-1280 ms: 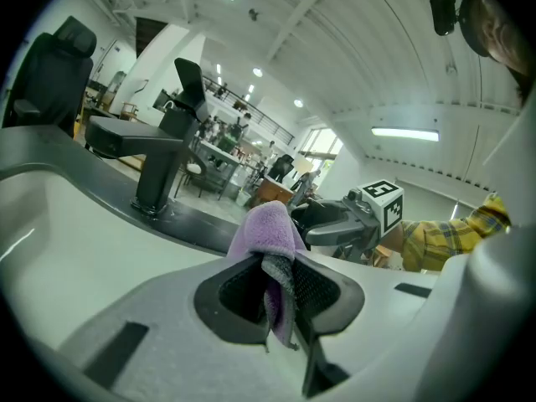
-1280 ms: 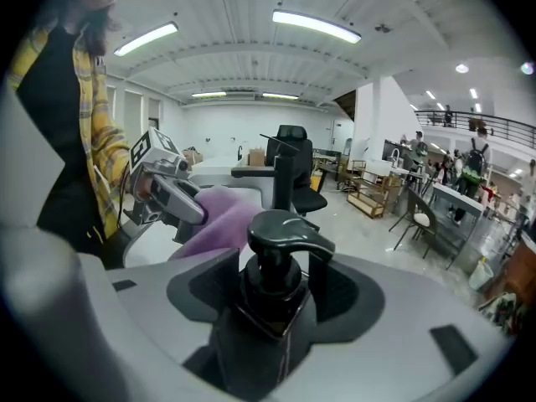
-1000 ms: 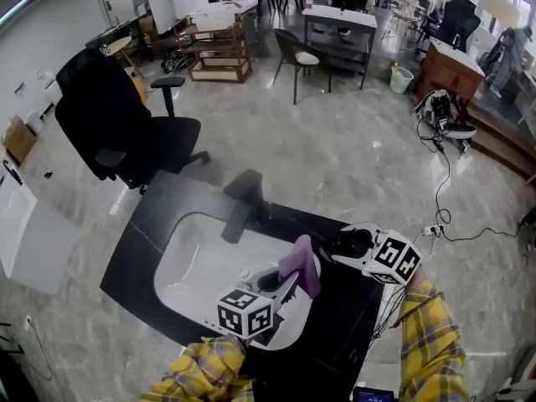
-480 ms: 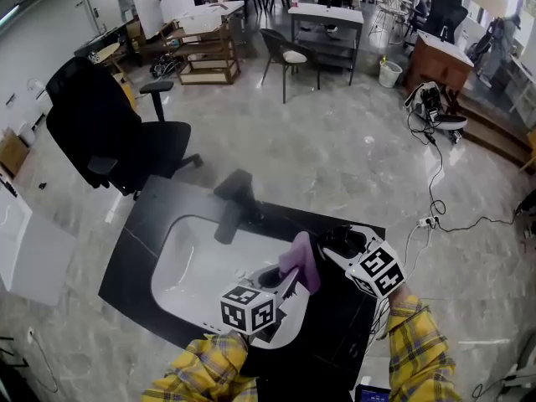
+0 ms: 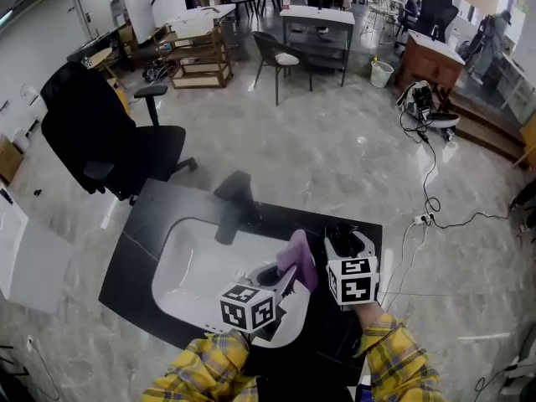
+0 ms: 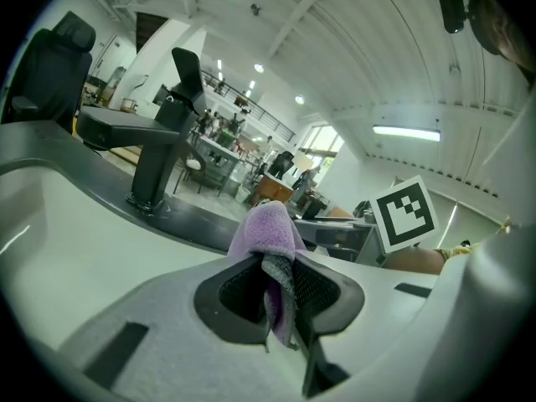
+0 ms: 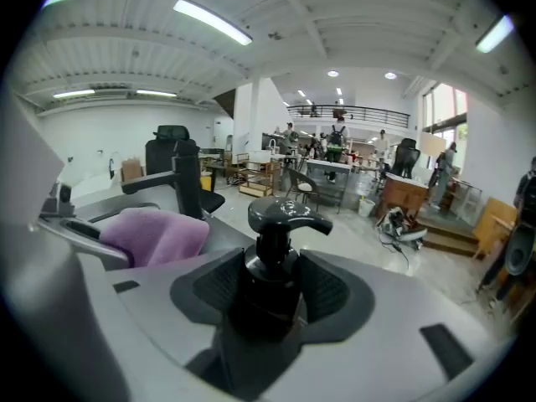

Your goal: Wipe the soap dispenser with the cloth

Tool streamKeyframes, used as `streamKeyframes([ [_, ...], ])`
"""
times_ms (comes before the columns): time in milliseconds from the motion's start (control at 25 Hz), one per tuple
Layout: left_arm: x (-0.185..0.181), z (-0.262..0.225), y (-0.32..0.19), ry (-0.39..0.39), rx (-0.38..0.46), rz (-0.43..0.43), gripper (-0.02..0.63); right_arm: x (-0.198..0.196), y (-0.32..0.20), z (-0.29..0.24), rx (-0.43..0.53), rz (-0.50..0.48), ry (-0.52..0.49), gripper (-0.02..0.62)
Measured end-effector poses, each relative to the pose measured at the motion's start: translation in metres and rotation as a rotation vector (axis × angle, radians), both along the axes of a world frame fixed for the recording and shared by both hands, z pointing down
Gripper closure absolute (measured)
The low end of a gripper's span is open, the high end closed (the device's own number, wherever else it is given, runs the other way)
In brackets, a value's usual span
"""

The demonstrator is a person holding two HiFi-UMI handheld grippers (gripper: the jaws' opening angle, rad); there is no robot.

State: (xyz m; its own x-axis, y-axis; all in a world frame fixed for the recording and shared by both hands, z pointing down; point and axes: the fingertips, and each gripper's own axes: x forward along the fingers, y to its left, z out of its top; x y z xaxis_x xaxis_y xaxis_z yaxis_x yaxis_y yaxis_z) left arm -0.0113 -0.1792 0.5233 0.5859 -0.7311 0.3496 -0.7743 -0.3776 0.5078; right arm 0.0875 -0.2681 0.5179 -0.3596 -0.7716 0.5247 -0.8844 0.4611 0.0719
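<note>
Over the right side of the tabletop (image 5: 159, 203), beside the sink (image 5: 188, 266): soap dispenser (image 7: 270, 262) gripped, cloth (image 6: 270, 231) just left of it, apart.

Right gripper (image 7: 272, 290): jaws have just been closing and sit clamped on the dispenser's round body, with the pump head above the pads. Left gripper (image 6: 280, 290): jaws together on a fold of cloth, a bunched tuft proud of the tips. Method: bring the tuft in from the left, press lightly, sweep round the body and under the pump neck. Keep the right grip firm, since the surface looks slippery. Dispenser: black, glossy, cylindrical, flat beaked pump. Cloth: lilac, soft pile, grey inner face. Sink: white, smooth. Tabletop: dark, veined. Faucet (image 5: 234, 201): black, angular, far side.
</note>
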Motion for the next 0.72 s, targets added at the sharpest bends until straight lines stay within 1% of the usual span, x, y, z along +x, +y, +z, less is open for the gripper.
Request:
streamKeyframes([
  [160, -0.002, -0.004, 0.002, 0.003, 0.005, 0.004, 0.541, 0.003, 0.002, -0.002, 0.004, 0.13, -0.006, 0.399],
  [240, -0.002, -0.004, 0.002, 0.005, 0.006, 0.009, 0.541, 0.001, 0.002, -0.001, 0.011, 0.161, -0.013, 0.399],
  [280, -0.001, -0.004, 0.002, 0.006, 0.007, 0.012, 0.541, 0.0, 0.002, -0.001, 0.012, 0.157, -0.018, 0.399],
  [360, 0.001, -0.005, 0.002, 0.009, 0.011, 0.018, 0.541, -0.005, 0.004, -0.001, 0.01, 0.112, -0.029, 0.399],
  [440, 0.002, -0.007, 0.003, 0.013, 0.013, 0.023, 0.541, -0.008, 0.008, -0.008, 0.028, 0.05, -0.05, 0.387],
  [520, 0.005, -0.007, 0.004, 0.018, 0.013, 0.029, 0.541, -0.01, 0.014, -0.016, 0.061, -0.028, -0.076, 0.36],
  [560, 0.006, -0.007, 0.004, 0.02, 0.012, 0.032, 0.541, -0.01, 0.017, -0.018, 0.065, -0.078, -0.091, 0.357],
  [600, 0.007, -0.006, 0.004, 0.022, 0.011, 0.036, 0.541, -0.01, 0.02, -0.018, 0.057, -0.131, -0.111, 0.357],
  [720, 0.011, -0.005, 0.003, 0.023, 0.014, 0.041, 0.541, -0.003, 0.022, -0.014, -0.012, -0.264, -0.182, 0.357],
])
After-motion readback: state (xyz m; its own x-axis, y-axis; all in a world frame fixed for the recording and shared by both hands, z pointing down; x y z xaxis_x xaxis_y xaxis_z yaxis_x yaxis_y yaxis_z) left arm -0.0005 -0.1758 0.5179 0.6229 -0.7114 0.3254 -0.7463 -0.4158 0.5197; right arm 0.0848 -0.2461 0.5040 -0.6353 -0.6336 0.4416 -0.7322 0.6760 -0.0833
